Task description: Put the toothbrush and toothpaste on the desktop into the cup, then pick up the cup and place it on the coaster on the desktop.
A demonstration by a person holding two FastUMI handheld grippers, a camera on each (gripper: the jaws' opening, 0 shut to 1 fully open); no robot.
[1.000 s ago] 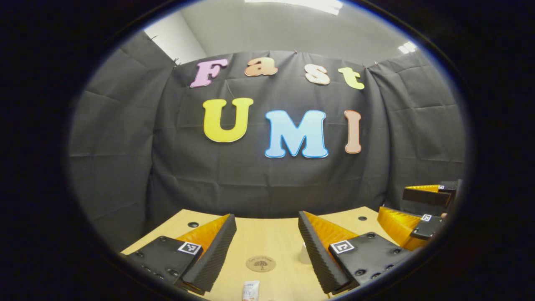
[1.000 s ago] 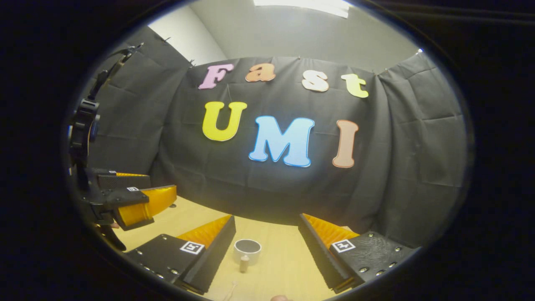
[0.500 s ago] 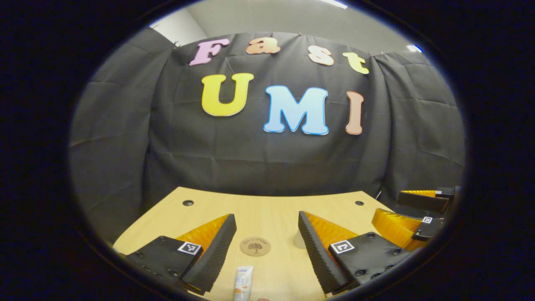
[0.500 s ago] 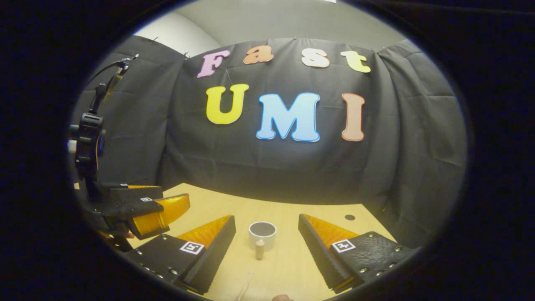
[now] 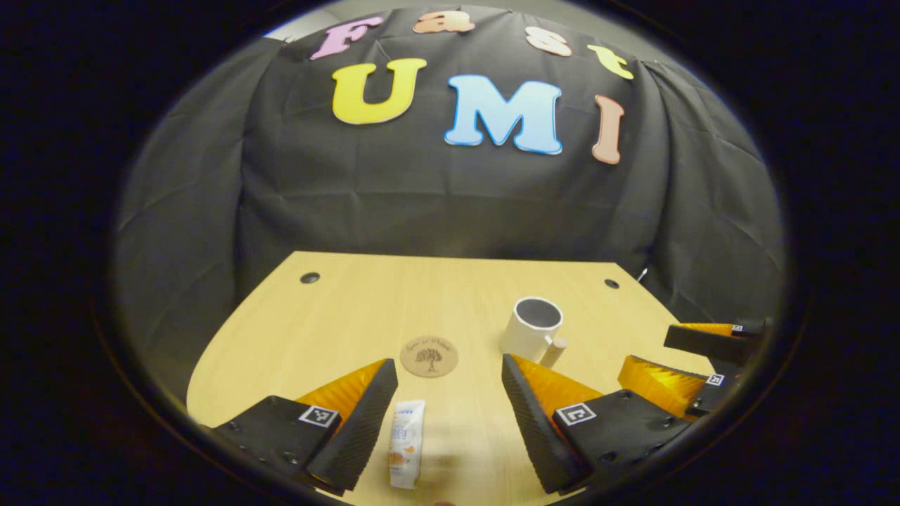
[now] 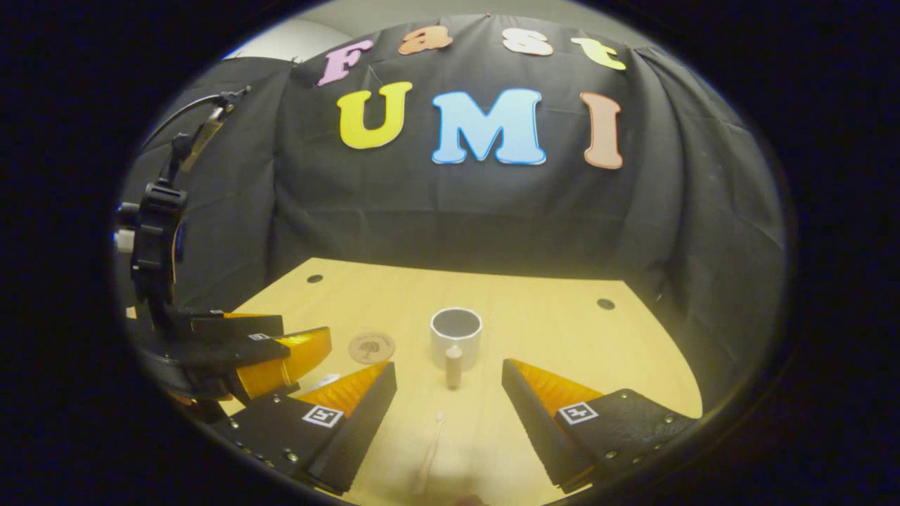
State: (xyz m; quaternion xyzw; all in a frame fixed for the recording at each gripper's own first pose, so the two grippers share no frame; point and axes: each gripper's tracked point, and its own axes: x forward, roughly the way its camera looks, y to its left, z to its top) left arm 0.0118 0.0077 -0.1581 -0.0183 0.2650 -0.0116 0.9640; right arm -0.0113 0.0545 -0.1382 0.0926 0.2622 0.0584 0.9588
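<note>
A white toothpaste tube (image 5: 407, 452) lies flat on the wooden desktop (image 5: 365, 316), between the fingers of my open left gripper (image 5: 448, 425) and close to the left one. Beyond it sits a round brown coaster (image 5: 429, 355), and the white cup (image 5: 534, 328) with its handle toward me stands to the right. In the right gripper view the cup (image 6: 455, 337) stands upright ahead of my open right gripper (image 6: 448, 414), and a pale toothbrush (image 6: 429, 452) lies on the desktop (image 6: 562, 330) between its fingers. The coaster (image 6: 371, 347) lies left of the cup. Nothing is held.
The other gripper (image 5: 703, 365) hovers at the right edge of the left gripper view. In the right gripper view the other gripper (image 6: 232, 351) and its mount stand at the left. Small dark holes (image 5: 309, 277) mark the desktop's far corners, and black cloth walls close the booth.
Both views have tilted downward, so more desktop shows. The toothpaste, coaster and cup have come into fuller view on the left, the toothbrush and cup on the right. Both grippers stay open.
</note>
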